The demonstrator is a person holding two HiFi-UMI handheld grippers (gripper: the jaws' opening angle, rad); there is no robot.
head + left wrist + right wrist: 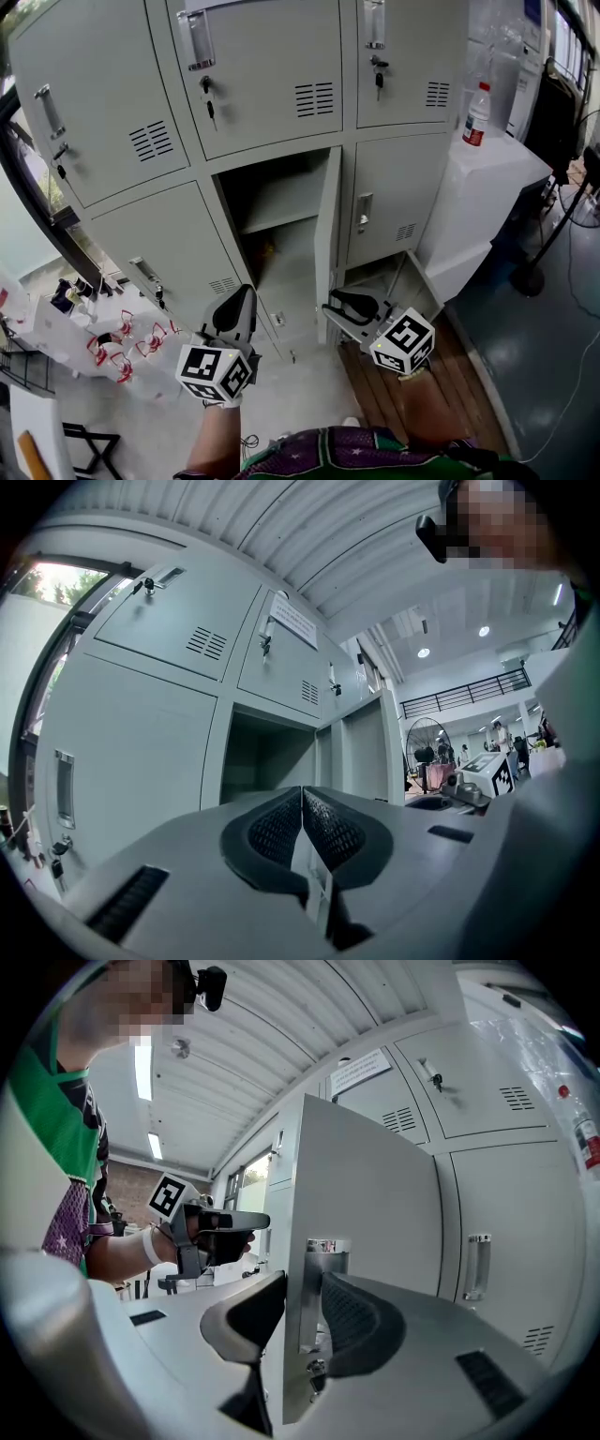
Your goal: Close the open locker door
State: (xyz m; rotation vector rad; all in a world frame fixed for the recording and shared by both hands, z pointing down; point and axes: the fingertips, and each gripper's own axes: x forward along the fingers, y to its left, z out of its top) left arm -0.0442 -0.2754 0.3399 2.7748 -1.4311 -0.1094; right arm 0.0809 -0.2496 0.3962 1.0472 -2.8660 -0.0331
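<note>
Nearest the person, the left gripper [246,292] hovers just left of the open locker door [326,234] with its jaws pressed together on nothing, the right gripper [331,305] clamps that door's free edge at its handle [319,1288], and the open compartment [281,202] lies beyond the door

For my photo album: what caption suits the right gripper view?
Right gripper clamps the edge of the open locker door.

Locker notice [360,1069] print too small
</note>
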